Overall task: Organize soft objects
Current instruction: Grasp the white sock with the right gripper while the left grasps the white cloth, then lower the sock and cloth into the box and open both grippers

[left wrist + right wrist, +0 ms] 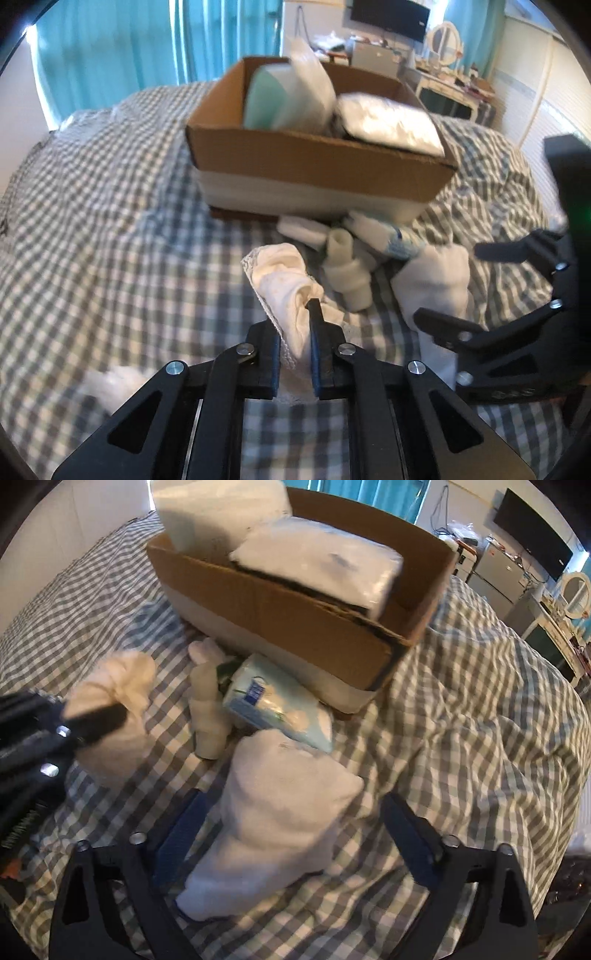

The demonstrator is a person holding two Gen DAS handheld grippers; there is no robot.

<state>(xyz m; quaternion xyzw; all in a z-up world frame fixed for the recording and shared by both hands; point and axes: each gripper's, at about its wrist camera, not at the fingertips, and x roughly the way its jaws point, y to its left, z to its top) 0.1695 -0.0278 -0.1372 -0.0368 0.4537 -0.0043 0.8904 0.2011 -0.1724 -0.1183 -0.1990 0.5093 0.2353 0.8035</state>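
L gripper [293,347] pinches white cloth [284,280]; R gripper [291,834] spread round towel [280,812]. Lift cloth clear, drop in far box [317,162].

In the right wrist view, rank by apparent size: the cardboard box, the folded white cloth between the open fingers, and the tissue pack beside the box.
1. cardboard box, largest.
2. folded white cloth; it lies nearest the camera, so it looks larger than it is.
3. tissue pack, smallest.
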